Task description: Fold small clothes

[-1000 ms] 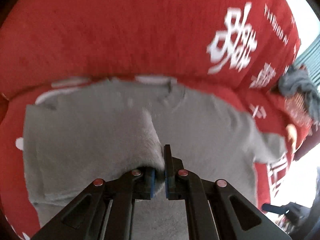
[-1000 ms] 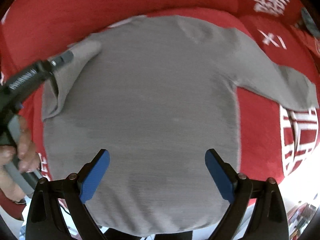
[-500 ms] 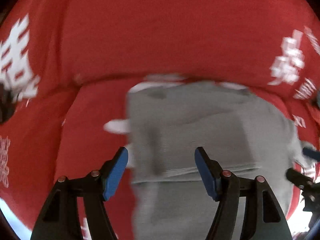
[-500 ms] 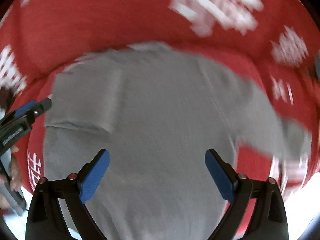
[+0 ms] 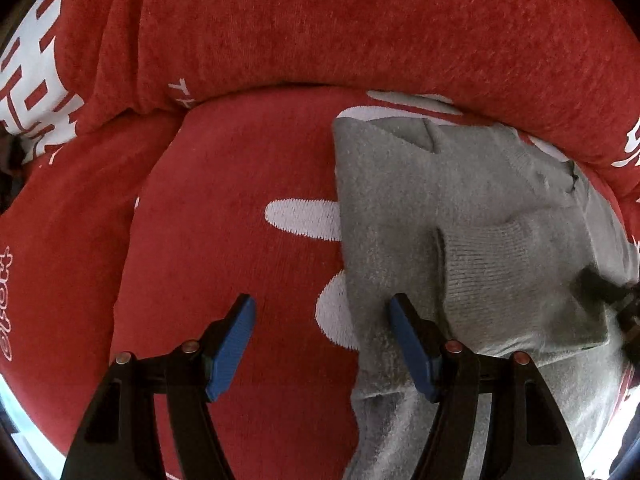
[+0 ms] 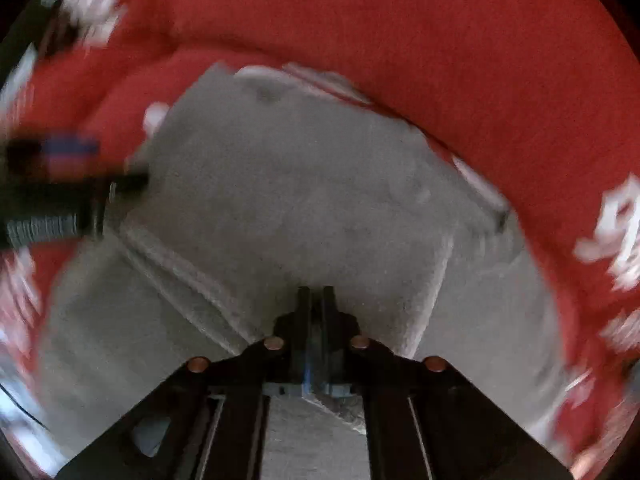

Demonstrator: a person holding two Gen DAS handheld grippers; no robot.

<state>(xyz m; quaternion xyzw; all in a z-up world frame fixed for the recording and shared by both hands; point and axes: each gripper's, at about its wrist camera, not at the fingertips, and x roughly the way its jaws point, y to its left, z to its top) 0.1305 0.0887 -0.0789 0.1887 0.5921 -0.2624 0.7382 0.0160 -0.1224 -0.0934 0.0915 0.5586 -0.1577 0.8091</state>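
Note:
A small grey knit sweater (image 5: 460, 208) lies on the red sofa seat (image 5: 224, 248), its left sleeve folded over the body. My left gripper (image 5: 320, 312) is open and empty, hovering at the sweater's left edge. In the right wrist view the sweater (image 6: 304, 200) fills the middle. My right gripper (image 6: 316, 292) is shut on a fold of the grey sweater, its right sleeve laid across the body. The left gripper (image 6: 68, 184) shows blurred at the left. The right gripper shows dark and blurred at the right edge of the left wrist view (image 5: 616, 300).
The red sofa backrest (image 5: 360, 28) with white lettering rises behind the seat. White printed shapes (image 5: 304, 218) mark the cushion beside the sweater. The seat's front edge runs along the bottom left.
My left gripper let go of the left sleeve, opened and moved left off the sweater. My right gripper went from open to shut on the sweater and carried the right sleeve across the body.

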